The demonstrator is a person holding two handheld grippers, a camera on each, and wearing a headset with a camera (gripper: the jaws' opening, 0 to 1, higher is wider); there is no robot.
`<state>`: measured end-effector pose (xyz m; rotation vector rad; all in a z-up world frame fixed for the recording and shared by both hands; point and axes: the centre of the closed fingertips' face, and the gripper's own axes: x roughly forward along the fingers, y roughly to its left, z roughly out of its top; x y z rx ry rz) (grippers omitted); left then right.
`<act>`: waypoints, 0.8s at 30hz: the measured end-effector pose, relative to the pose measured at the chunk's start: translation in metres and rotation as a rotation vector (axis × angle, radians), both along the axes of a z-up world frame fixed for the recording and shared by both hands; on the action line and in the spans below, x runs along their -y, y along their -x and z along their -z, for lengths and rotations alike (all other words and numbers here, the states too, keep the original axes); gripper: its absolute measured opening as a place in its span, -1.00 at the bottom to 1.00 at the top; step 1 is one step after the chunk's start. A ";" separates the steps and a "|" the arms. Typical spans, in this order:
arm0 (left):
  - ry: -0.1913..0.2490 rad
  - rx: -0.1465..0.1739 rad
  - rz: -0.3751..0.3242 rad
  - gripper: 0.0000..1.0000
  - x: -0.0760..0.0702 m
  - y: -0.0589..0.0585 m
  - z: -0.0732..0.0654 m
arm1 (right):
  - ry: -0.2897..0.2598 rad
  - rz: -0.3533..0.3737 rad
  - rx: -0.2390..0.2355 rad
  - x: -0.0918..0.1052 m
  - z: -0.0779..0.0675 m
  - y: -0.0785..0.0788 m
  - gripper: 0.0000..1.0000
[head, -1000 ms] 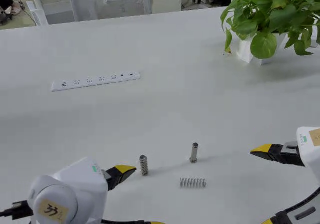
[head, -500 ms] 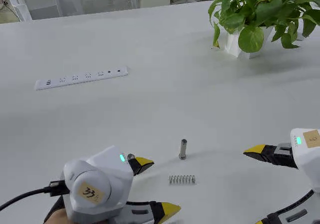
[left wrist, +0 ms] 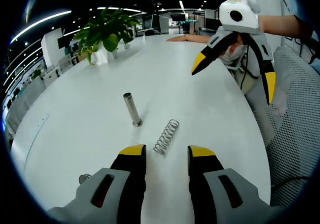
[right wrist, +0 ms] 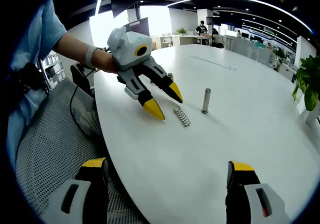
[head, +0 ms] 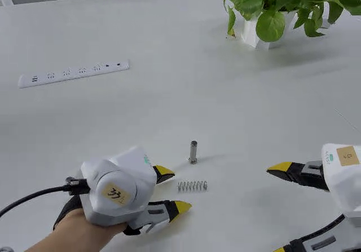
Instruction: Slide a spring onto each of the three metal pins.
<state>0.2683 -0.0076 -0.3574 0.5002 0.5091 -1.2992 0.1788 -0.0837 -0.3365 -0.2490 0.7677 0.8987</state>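
The left gripper [head: 180, 189] is being held low over the table [head: 169, 111] in a person's hand, its jaws standing apart and gripping nothing. A loose spring [head: 192, 185] is lying flat on the table just ahead of its tips, in line with the gap between them. A bare pin [head: 193, 151] is standing upright just beyond the spring, slightly left of that line. The right gripper [head: 273, 210] is hanging well apart from the spring, its jaws spread wide and empty, pointing toward the left gripper. A plant [head: 282, 4] and a power strip [head: 73, 73] are sitting far beyond both.
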 end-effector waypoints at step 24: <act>-0.010 -0.015 0.005 -0.83 0.002 0.005 0.006 | -0.018 0.005 -0.013 -0.003 0.003 0.004 0.98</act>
